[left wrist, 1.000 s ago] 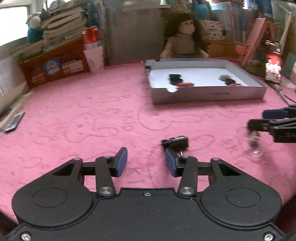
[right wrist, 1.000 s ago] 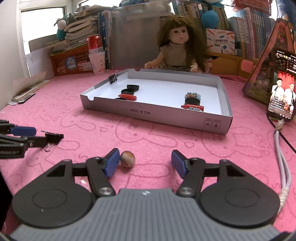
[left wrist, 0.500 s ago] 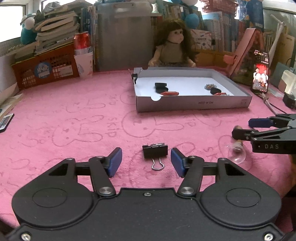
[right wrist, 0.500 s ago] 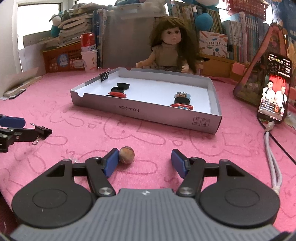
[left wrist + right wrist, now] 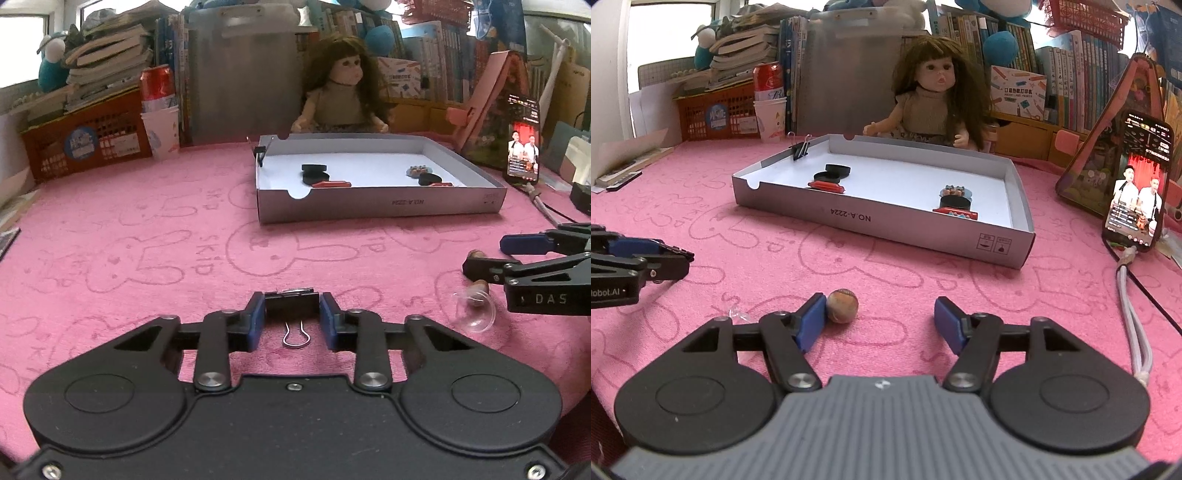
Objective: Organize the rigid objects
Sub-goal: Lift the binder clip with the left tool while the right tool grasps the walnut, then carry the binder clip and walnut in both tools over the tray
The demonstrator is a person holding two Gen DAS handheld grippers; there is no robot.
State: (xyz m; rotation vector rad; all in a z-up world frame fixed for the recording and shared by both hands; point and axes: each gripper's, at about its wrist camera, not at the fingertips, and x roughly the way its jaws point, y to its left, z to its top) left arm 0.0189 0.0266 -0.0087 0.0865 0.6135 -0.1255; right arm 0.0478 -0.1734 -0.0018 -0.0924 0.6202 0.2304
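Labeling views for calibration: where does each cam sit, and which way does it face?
Left wrist: on the left claw, facing the gray box; its fingers clamp a binder clip; the right claw enters at right.
Right wrist: on the right claw, facing the same box; a ball touches its left pad, jaws open; the left claw enters at left.
Shared: box, doll, phone, pink cloth.

light: bright, even | window (image 5: 668, 40) blown out | edges: fisheye-bent | focus: sharp
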